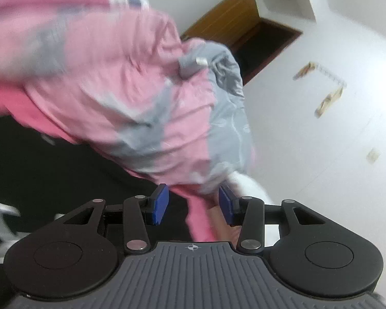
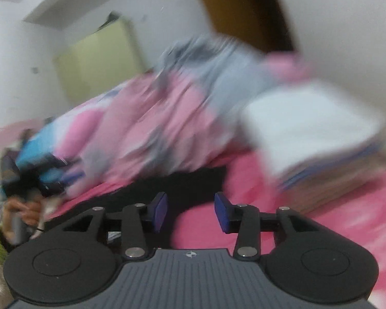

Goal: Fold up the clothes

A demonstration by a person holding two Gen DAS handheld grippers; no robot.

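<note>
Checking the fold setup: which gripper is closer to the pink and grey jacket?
Left. The left gripper sits right under the pink and grey jacket; the right gripper hangs apart, open.

Pretty blurry here: right gripper (image 2: 190, 212) at bottom center, jaws apart, nothing between them. Pink-and-grey garment (image 2: 167, 118) fills mid-frame over a pink bedspread (image 2: 347, 219), with a white stack (image 2: 309, 128) at right.

White walls (image 1: 309, 134), brown wooden door (image 1: 234, 18), pale-green wardrobe (image 2: 97, 61).
</note>
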